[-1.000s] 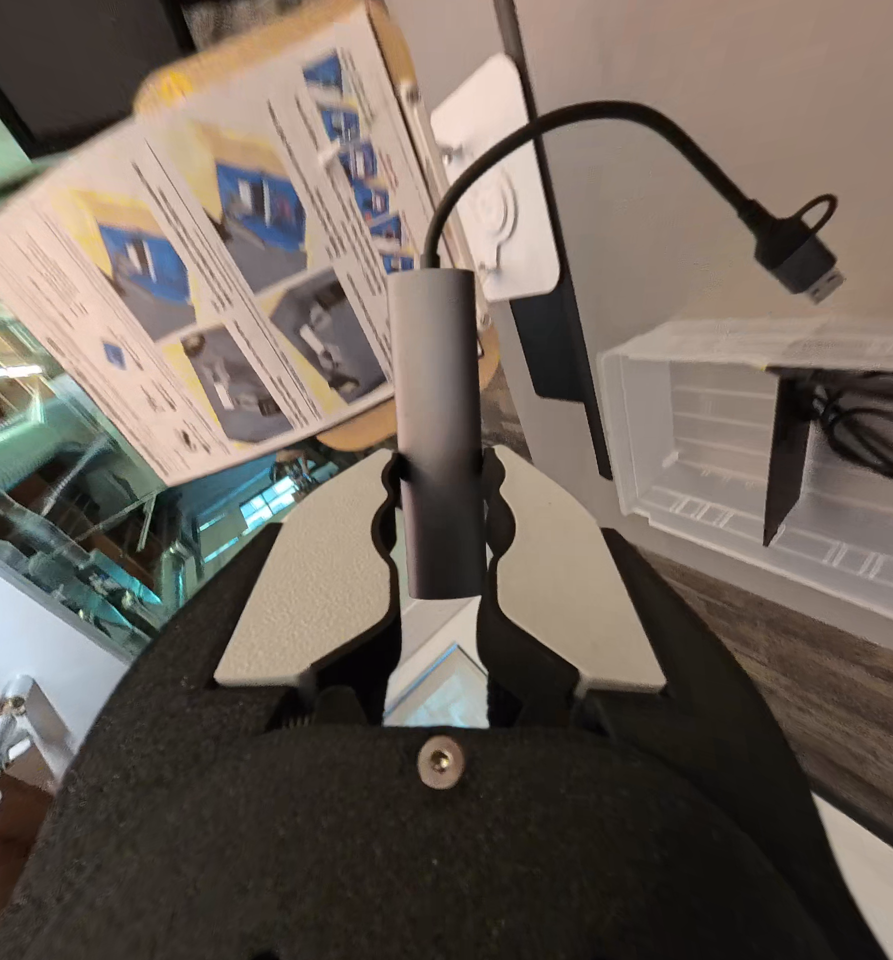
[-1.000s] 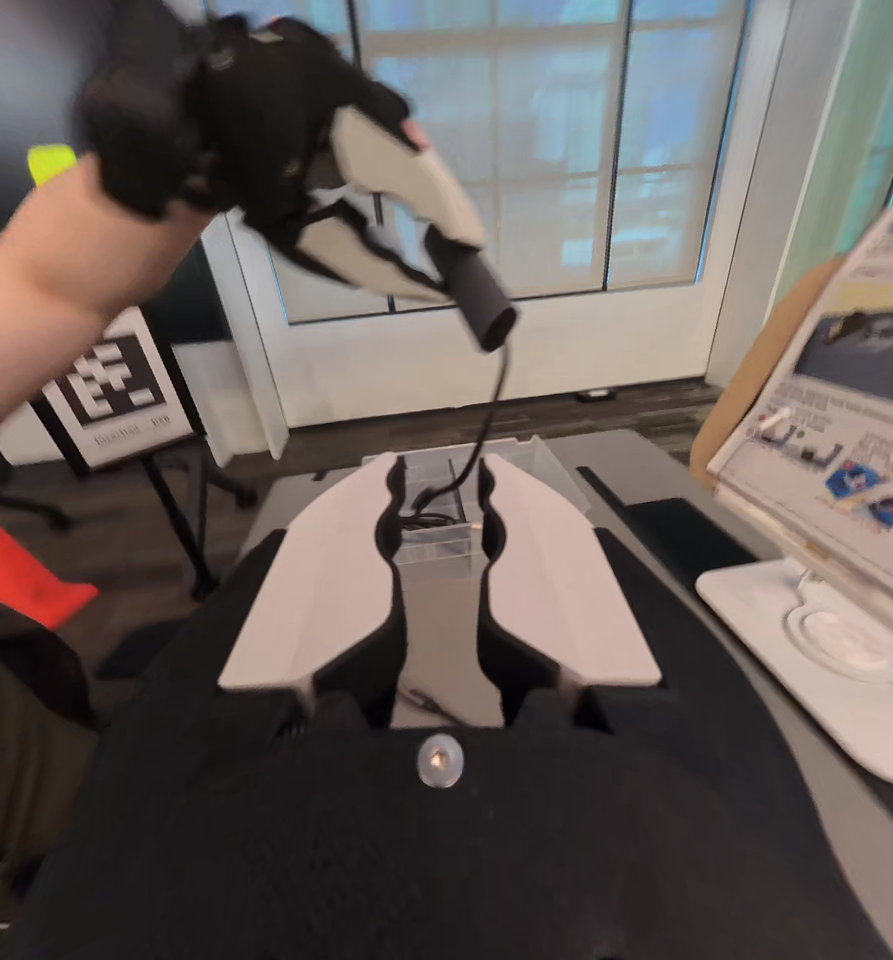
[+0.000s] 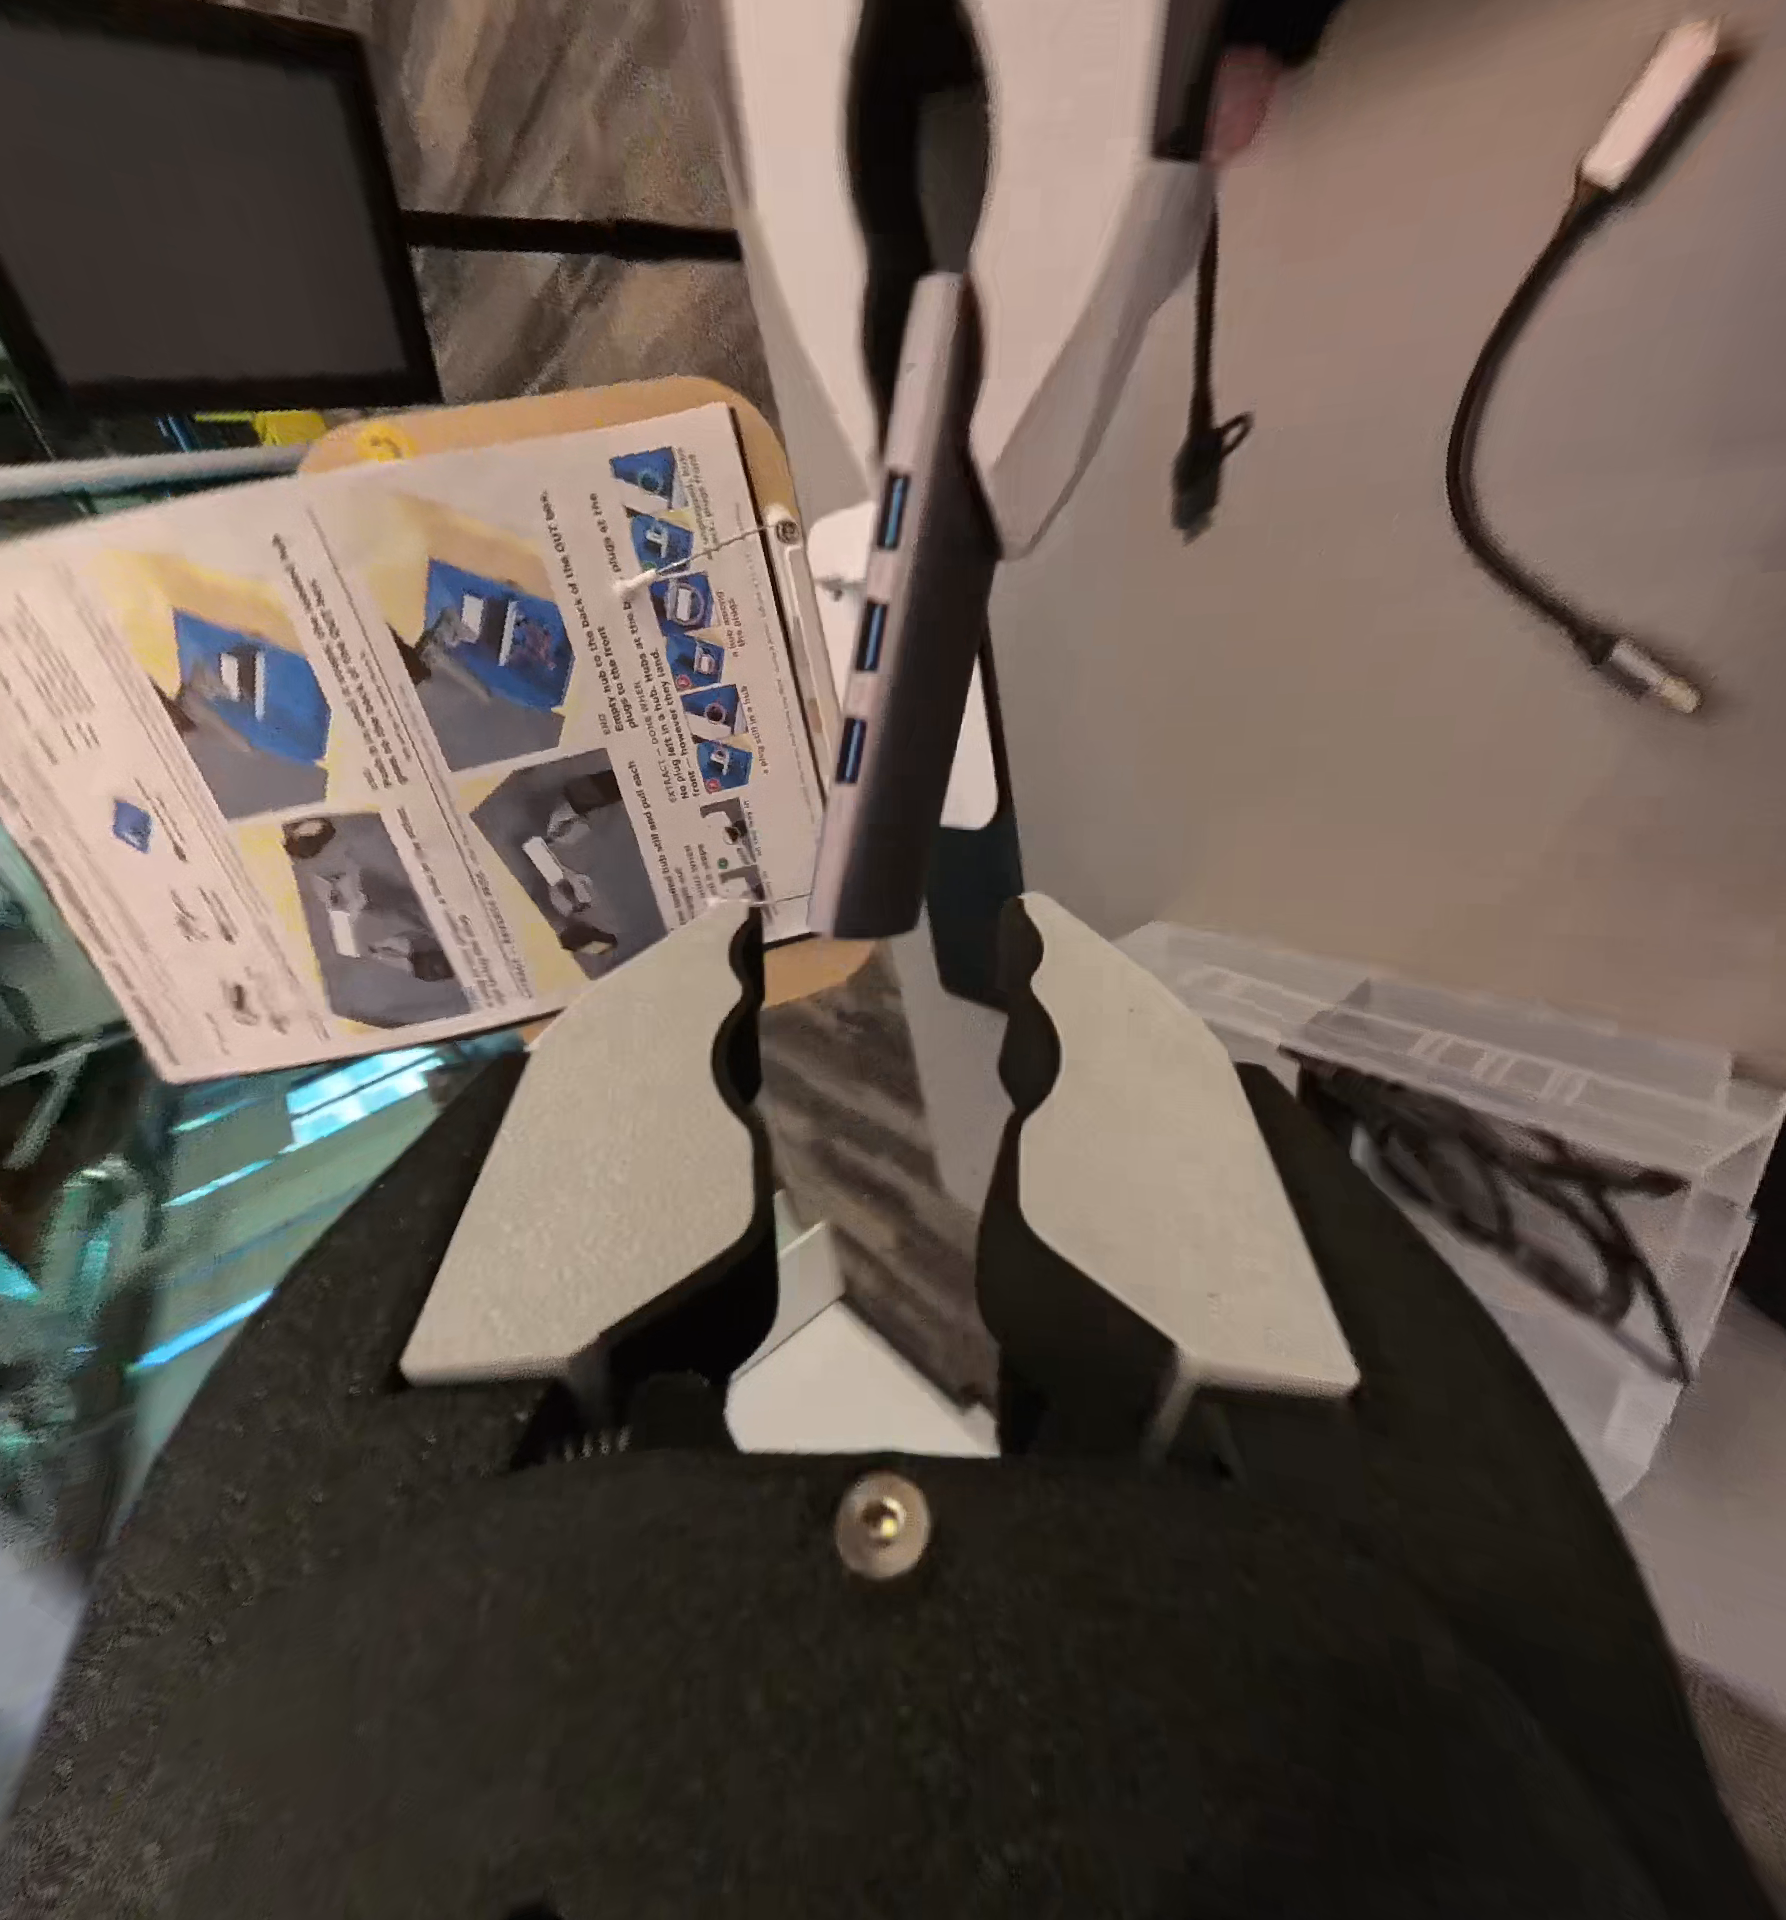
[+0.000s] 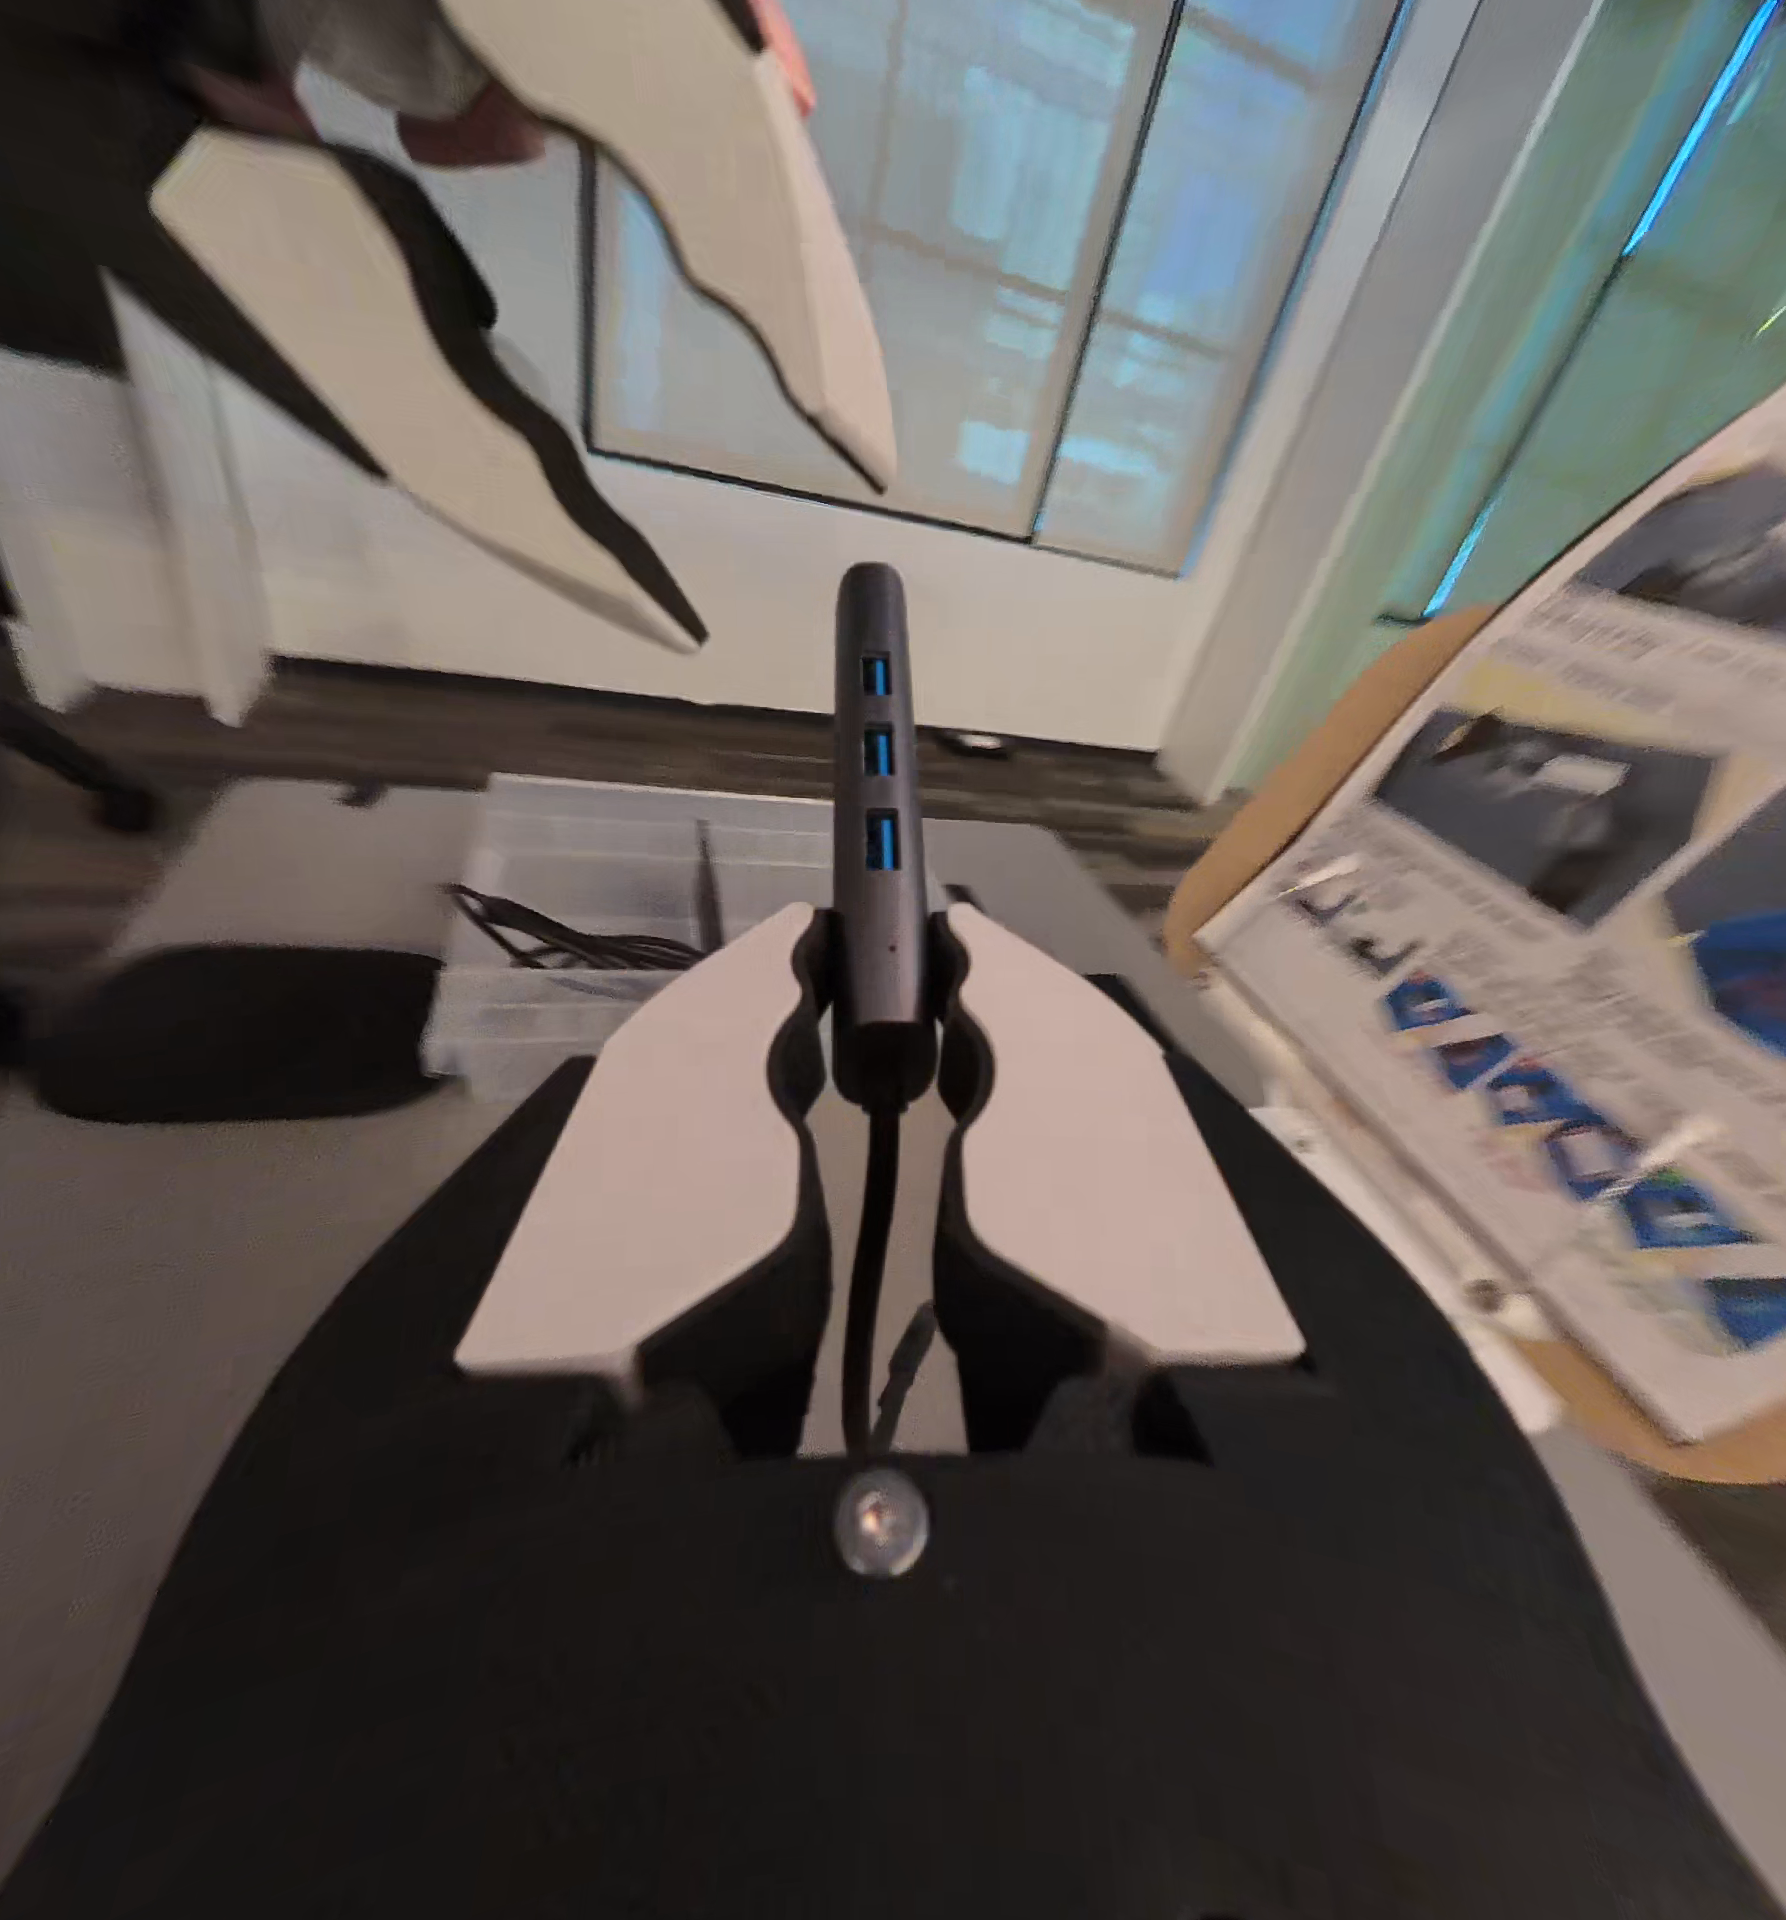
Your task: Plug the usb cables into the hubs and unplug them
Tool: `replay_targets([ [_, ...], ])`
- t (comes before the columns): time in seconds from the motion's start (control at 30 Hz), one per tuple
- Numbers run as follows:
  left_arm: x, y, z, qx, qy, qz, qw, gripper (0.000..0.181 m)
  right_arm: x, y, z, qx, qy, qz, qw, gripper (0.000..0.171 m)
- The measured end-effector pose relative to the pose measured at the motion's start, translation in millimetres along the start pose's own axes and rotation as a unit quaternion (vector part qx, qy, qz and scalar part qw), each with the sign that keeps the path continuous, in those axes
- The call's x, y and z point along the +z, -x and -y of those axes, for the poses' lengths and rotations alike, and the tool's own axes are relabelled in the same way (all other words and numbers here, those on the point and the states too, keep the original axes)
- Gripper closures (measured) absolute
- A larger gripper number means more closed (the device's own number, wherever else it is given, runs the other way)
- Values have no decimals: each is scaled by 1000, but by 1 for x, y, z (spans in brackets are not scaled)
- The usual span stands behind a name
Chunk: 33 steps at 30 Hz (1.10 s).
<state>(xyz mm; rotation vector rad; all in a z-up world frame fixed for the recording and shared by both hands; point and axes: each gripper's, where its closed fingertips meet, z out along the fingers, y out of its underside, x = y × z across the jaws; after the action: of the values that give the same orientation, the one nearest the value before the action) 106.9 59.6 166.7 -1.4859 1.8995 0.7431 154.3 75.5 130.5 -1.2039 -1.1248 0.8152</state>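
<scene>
A dark grey USB hub (image 4: pixel 873 790) with three blue ports stands up between the fingers of my right gripper (image 4: pixel 884 920), which is shut on its cable end. Its black cable (image 4: pixel 868 1247) runs back between the fingers. In the left wrist view the hub (image 3: pixel 899 675) hangs just beyond my left gripper (image 3: pixel 884 925), which is open and empty. The right gripper (image 3: pixel 946 488) holds the hub from above there. The left gripper (image 4: pixel 790 556) shows open at the upper left of the right wrist view. A loose black cable (image 3: pixel 1491 468) with silver plugs lies on the grey table.
A clear plastic box (image 3: pixel 1491 1091) holding dark cables stands on the table; it also shows in the right wrist view (image 4: pixel 577 883). An instruction sheet on a brown board (image 3: pixel 401 748) stands upright beside the hub. A black screen (image 3: pixel 172 208) is behind it. A black pad (image 4: pixel 234 1029) lies at the left.
The hub has passed from my left gripper to my right one. The left gripper has opened and drawn back from it; the right has closed on its cable end.
</scene>
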Motion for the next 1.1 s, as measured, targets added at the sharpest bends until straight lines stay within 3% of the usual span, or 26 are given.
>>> replay_targets([
  [0.17, -11, -4, -3, -163, -134, -33, 977, 137, -10, 11, 16, -126, -36, -18, 991, 153],
  [0.33, -29, -18, 19, -253, -321, -73, 910, 136, -17, 28, 26, -164, -74, 19, 984, 153],
  [0.4, -29, -21, 26, -266, -359, -71, 892, 135, -19, 37, 28, -169, -97, 52, 979, 153],
  [0.53, -23, -34, 46, -252, -386, -65, 885, 129, -20, 50, 28, -181, -111, 91, 973, 153],
  [0.7, -15, -43, 65, -233, -418, -49, 876, 145, -20, 63, 27, -191, -115, 120, 967, 153],
  [1.1, -19, -48, 76, -182, -462, 13, 868, 154, -21, 63, 17, -228, -106, 131, 959, 153],
])
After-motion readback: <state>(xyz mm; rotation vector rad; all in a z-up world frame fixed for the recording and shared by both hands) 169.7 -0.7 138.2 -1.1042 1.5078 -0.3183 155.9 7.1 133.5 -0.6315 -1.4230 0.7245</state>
